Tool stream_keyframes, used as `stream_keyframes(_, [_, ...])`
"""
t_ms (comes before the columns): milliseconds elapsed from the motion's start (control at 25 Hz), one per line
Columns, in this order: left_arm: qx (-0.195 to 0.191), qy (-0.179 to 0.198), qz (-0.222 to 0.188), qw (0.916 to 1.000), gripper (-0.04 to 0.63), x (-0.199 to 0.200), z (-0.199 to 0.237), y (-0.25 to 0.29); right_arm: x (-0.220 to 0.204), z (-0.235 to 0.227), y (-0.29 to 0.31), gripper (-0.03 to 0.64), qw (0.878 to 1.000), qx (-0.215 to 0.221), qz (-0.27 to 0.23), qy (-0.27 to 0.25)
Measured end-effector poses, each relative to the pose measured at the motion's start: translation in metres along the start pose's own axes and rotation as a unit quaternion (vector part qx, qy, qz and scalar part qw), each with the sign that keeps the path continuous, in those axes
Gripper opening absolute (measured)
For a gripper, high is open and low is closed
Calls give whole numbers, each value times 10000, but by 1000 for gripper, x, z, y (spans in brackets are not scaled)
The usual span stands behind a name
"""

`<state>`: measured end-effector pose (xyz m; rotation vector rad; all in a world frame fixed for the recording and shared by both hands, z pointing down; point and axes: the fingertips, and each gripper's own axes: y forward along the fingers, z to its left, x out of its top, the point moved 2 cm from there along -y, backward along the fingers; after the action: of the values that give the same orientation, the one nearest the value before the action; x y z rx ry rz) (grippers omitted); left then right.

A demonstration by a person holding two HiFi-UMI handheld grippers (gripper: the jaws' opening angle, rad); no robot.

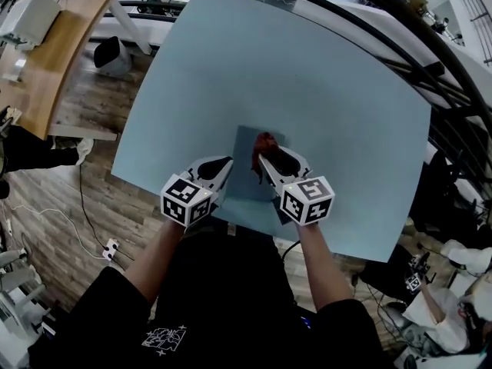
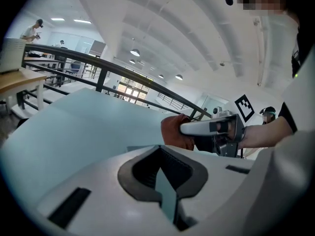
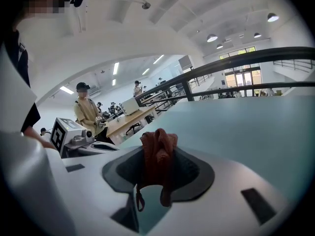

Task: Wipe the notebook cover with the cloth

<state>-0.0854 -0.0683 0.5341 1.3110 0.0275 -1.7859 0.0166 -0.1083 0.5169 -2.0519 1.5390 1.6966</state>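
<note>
Two grippers work over the slate-blue notebook [image 1: 244,184], which lies flat near the front edge of the pale blue surface [image 1: 269,68]. The right gripper [image 1: 269,162] has its fingers clenched on a bunched rust-red cloth [image 3: 157,149] above the cover's far part, and the left gripper [image 1: 221,167] has its fingers drawn together, empty, at the notebook's left edge. Soft, light and floppy, the cloth probably suits a pinch on its gathered middle, while the thin notebook may slide unless pressed flat; no container shows.
</note>
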Motion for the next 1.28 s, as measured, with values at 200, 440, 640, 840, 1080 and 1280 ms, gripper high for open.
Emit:
stream_keyframes(200, [215,-67,44,9997,8,-14,4,2,-10,-7,15,150,9997,107,31,222])
stream_keyframes(440, [385,-233,62,9990,8,-21,18,3,-16,-12,43,150,9984,154,128,536])
stream_keyframes(640, [460,-317,74,9984,8,-27,26,7,-24,-6,67,150,9965,218,241,773])
stream_keyframes(840, [544,-375,82,9978,8,-27,35,10,-29,-5,83,150,9941,201,347,1004])
stream_keyframes(1080, [612,-397,83,9973,8,-23,51,11,-27,-5,101,150,9892,134,266,1437])
stream_keyframes(1280, [583,-400,120,9974,8,-24,52,16,-31,-15,111,150,9842,-11,398,1727])
